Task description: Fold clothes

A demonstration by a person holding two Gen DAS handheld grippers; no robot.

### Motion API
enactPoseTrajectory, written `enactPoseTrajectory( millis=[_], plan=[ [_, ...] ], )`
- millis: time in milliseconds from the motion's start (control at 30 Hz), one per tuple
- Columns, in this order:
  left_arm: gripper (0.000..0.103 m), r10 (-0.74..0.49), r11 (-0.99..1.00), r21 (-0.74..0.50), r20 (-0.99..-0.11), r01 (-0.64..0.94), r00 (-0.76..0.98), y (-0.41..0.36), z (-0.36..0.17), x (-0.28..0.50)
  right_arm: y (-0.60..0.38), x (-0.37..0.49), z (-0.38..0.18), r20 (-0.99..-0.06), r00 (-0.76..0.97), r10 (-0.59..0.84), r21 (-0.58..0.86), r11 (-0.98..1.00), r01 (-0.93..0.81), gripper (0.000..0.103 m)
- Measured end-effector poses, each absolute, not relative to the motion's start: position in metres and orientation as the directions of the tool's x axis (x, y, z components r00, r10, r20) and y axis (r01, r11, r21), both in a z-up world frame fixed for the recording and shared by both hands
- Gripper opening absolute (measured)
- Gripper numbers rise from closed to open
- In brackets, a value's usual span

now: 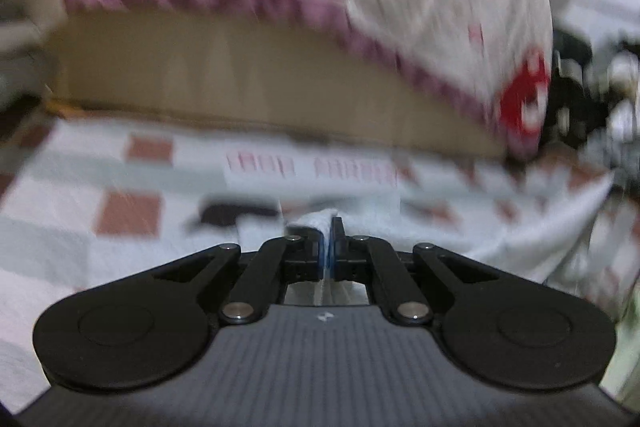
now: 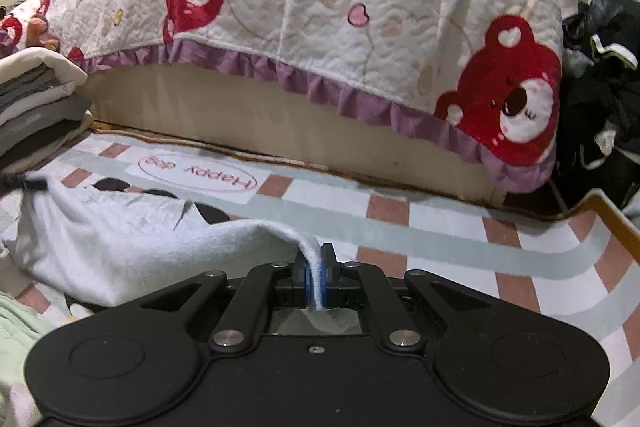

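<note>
Both my tongs, left (image 1: 329,239) and right (image 2: 316,273), pinch thin white garment (image 2: 160,251) edges; a tug may slip them.

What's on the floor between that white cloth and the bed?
Only the checked mat with its "Happy dog" label, between white garment and bed; right wrist view.

We are in a bedroom of a home: a bed (image 2: 280,123) fills the far side, its quilt (image 2: 320,7) printed with red bears and edged in a purple frill (image 2: 248,63) hanging over the mattress edge. Below it lies a checked floor mat (image 2: 440,227) (one oval reads "Happy dog"). A stack of folded clothes (image 2: 36,115) sits at the mat's left edge, and dark garments (image 2: 600,99) are heaped past the bed's right corner.
</note>
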State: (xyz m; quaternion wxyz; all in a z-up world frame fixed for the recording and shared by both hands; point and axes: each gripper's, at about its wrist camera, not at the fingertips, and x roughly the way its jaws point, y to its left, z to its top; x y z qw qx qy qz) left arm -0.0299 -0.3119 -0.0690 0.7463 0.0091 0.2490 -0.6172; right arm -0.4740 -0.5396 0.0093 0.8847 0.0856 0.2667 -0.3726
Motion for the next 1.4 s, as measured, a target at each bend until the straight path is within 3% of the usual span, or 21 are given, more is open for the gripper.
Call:
enactPoseTrajectory(
  millis=[100,200,567,700,800,967,1167,1300,1400],
  plan=[
    [0.002,-0.948,0.259,-0.328,-0.268,0.908,0.173,-0.293,-0.032,-0.032,-0.542,-0.475,0.022,-0.487,0.604,-0.631,-0.02,0.699,0.715,0.004],
    [0.002,-0.963,0.242,-0.274,-0.188,0.931,0.195,-0.281,0.006,-0.035,-0.545,-0.474,0.043,-0.433,0.637,-0.638,0.013,0.702,0.712,0.004],
    [0.002,-0.932,0.32,-0.199,0.109,0.926,0.345,-0.201,0.146,-0.039,-0.517,-0.472,0.176,-0.207,0.817,-0.538,-0.002,0.835,0.55,0.004],
    [0.002,-0.918,0.35,-0.127,0.153,0.928,0.367,-0.169,0.192,-0.055,-0.496,-0.485,0.206,-0.174,0.87,-0.461,0.038,0.88,0.473,0.004],
    [0.002,-0.92,0.368,-0.076,0.116,0.927,0.375,-0.159,0.215,-0.063,-0.484,-0.495,0.219,-0.189,0.893,-0.408,0.061,0.903,0.426,0.004],
    [0.002,-0.916,0.399,-0.027,-0.051,0.917,0.397,-0.193,0.204,-0.051,-0.496,-0.491,0.212,-0.281,0.892,-0.355,0.103,0.913,0.396,0.004],
    [0.002,-0.854,0.455,0.0,-0.282,0.891,0.436,-0.3,0.121,0.017,-0.56,-0.438,0.163,-0.437,0.83,-0.347,0.111,0.895,0.432,0.004],
    [0.002,-0.782,0.484,0.054,-0.421,0.873,0.46,-0.389,0.043,0.076,-0.644,-0.369,0.108,-0.572,0.752,-0.329,0.112,0.876,0.468,0.004],
    [0.007,-0.686,0.538,0.016,-0.573,0.843,0.449,-0.432,-0.015,0.112,-0.715,-0.315,0.054,-0.674,0.669,-0.315,0.112,0.851,0.513,0.004]
  ],
)
